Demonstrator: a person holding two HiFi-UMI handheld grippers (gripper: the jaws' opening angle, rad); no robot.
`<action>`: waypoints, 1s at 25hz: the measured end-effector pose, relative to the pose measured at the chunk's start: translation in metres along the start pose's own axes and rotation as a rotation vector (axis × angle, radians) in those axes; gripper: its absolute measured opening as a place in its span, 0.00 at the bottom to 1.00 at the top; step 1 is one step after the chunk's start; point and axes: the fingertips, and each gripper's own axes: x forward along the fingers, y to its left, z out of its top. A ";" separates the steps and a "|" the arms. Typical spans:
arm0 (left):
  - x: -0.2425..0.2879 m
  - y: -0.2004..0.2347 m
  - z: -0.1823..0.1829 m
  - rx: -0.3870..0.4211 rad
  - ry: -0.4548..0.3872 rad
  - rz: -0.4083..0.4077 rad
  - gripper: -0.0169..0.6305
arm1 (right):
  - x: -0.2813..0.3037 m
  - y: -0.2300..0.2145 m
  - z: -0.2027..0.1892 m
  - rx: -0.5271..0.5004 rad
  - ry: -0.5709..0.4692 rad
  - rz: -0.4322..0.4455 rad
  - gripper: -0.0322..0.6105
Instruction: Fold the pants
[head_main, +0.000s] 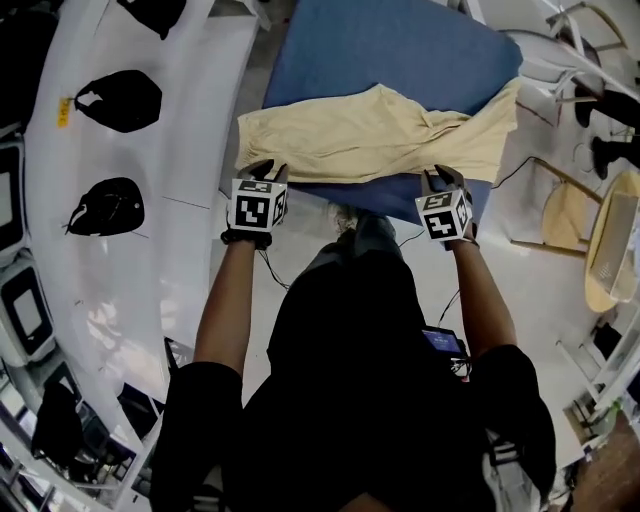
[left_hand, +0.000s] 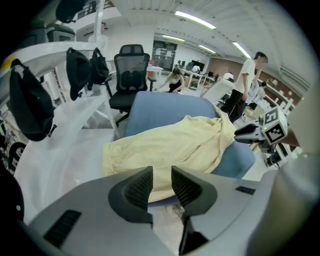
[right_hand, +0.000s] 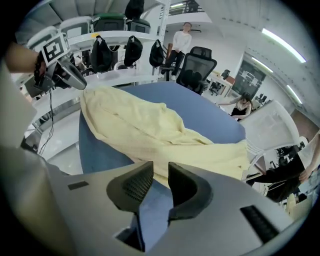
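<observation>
The pale yellow pants (head_main: 370, 135) lie flat across the near part of the blue table (head_main: 400, 45), at 12 o'clock from the person. Their long axis runs from 10 o'clock to 2 o'clock. The 2 o'clock end reaches the table's edge on that side.

The left gripper (head_main: 268, 168) stands at 11 o'clock, at the near hem of the pants, pointing steeply down. Its jaws are parted by a narrow gap. The left gripper view shows no cloth between the pads.

The right gripper (head_main: 443, 176) stands at 1 o'clock, at the near hem close to the table's front edge. Its jaws are likewise parted by a narrow gap. The right gripper view shows only blue table surface through the gap, and nothing is pinched.

A white table (head_main: 200, 110) at 9 o'clock carries black bags (head_main: 120, 100).
</observation>
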 end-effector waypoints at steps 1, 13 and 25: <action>0.000 -0.010 0.005 0.028 -0.003 -0.022 0.23 | -0.004 -0.004 -0.003 0.014 -0.002 -0.011 0.20; 0.042 -0.149 0.079 0.253 0.013 -0.226 0.23 | -0.056 -0.131 -0.043 0.054 -0.026 -0.151 0.19; 0.113 -0.278 0.147 0.157 0.050 -0.191 0.23 | 0.014 -0.268 -0.025 -0.286 -0.085 0.063 0.18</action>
